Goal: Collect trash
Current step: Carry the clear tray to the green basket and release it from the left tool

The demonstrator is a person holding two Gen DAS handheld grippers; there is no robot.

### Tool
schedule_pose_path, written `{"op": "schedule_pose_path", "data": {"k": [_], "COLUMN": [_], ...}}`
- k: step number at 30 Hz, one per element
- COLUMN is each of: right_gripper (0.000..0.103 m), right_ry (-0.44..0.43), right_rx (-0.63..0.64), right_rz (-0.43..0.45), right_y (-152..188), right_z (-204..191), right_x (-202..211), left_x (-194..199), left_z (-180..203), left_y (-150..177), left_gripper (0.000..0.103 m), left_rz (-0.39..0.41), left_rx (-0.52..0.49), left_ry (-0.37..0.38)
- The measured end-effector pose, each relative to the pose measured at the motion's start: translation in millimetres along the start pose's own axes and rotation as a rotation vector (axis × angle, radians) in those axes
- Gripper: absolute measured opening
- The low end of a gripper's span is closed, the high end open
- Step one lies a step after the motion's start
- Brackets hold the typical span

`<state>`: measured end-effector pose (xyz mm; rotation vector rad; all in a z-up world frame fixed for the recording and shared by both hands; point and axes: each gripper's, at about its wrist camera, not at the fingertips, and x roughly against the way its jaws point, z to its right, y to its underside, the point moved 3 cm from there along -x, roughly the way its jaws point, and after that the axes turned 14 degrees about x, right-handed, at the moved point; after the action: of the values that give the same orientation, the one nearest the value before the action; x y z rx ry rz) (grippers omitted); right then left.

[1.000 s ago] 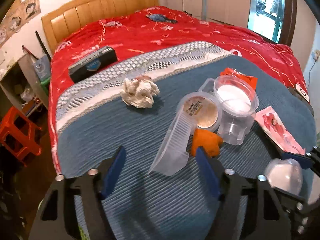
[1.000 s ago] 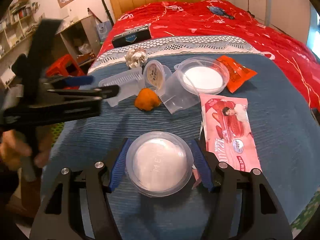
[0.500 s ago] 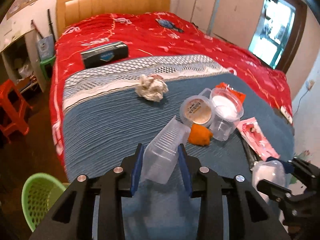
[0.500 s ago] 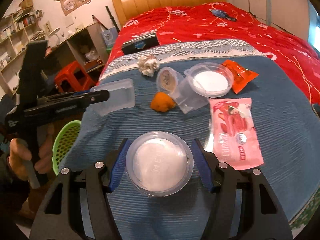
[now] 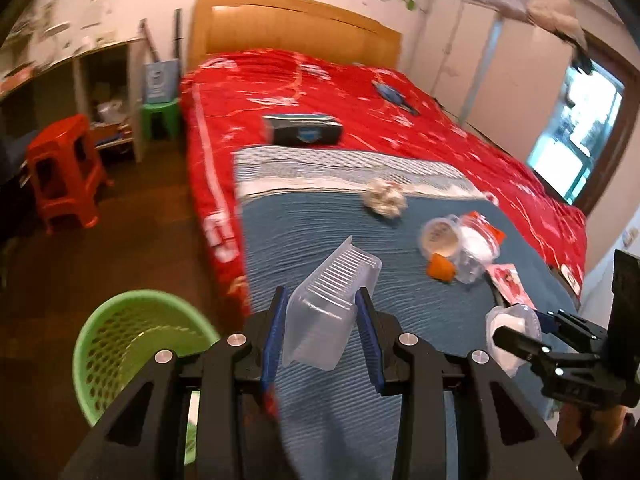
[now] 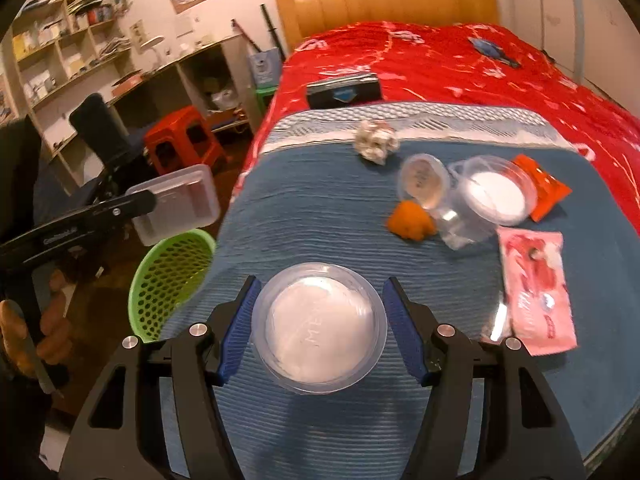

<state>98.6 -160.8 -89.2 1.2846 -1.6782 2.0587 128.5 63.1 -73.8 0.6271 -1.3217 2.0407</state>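
Left hand-held gripper [image 5: 320, 334], blue ribbed pads clamped on a clear ribbed rectangular plastic tray [image 5: 330, 308], lifted off the bed, tilted, near the bed's left edge; jaws narrow. Right hand-held gripper [image 6: 320, 328] pinches a round clear plastic cup with white lid [image 6: 318, 326], pads pressing both sides, held over the blue ribbed knit blanket [image 6: 320, 216]. Green perforated plastic basket [image 5: 132, 344] on the dark floor just beside the bed, below the left hand-held gripper. On the blanket: crumpled paper ball [image 6: 376, 142], small round lidded tub [image 6: 424, 180] touching a clear cup with white lid [image 6: 494, 196], orange peel lump [image 6: 410, 222], orange foil wrapper [image 6: 546, 192], flat pink glossy wrapper [image 6: 536, 284]. Dark rectangular box [image 6: 344, 90] on the red quilt, farther back.
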Motion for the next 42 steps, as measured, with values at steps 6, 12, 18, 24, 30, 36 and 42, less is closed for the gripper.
{"op": "schedule_pose_path", "data": {"k": [6,12,18,24,30,36,42], "right_gripper": [0.063,0.063,0.063,0.063,0.063,0.063,0.063], "right_ry": [-0.04,-0.076,-0.106,-0.129,-0.151,-0.181,-0.221], "right_rx": [0.045,0.086,0.125,0.147,0.164,0.181,0.211], "right_rz": [0.006,0.008,0.012,-0.001,-0.01,-0.022,-0.048], "right_y": [-15,-30,-42,-47,-49,-54,-62], "right_z": [-23,-45,-66,-81,-94,-109,-134], "right_x": [-8,-17,-25,-36,-45,-57,-79], "left_x": [27,31,14,-4,-3,15,38], "left_z": [-48,-93,-135,-171,-190,-200,-203], "left_y": [2,9,20,30,41,43,43], "left_gripper": [0.034,0.034,0.034,0.034,0.061,0.061,0.061], "left_rz": [0.041,0.033,-0.021,-0.077,-0.091,-0.064,-0.017], "left_rx": [0.058,0.122,0.178,0.237,0.289,0.326,0.329], "left_ry": [-0.08,-0.173,-0.299,-0.367,-0.407,-0.414,-0.431]}}
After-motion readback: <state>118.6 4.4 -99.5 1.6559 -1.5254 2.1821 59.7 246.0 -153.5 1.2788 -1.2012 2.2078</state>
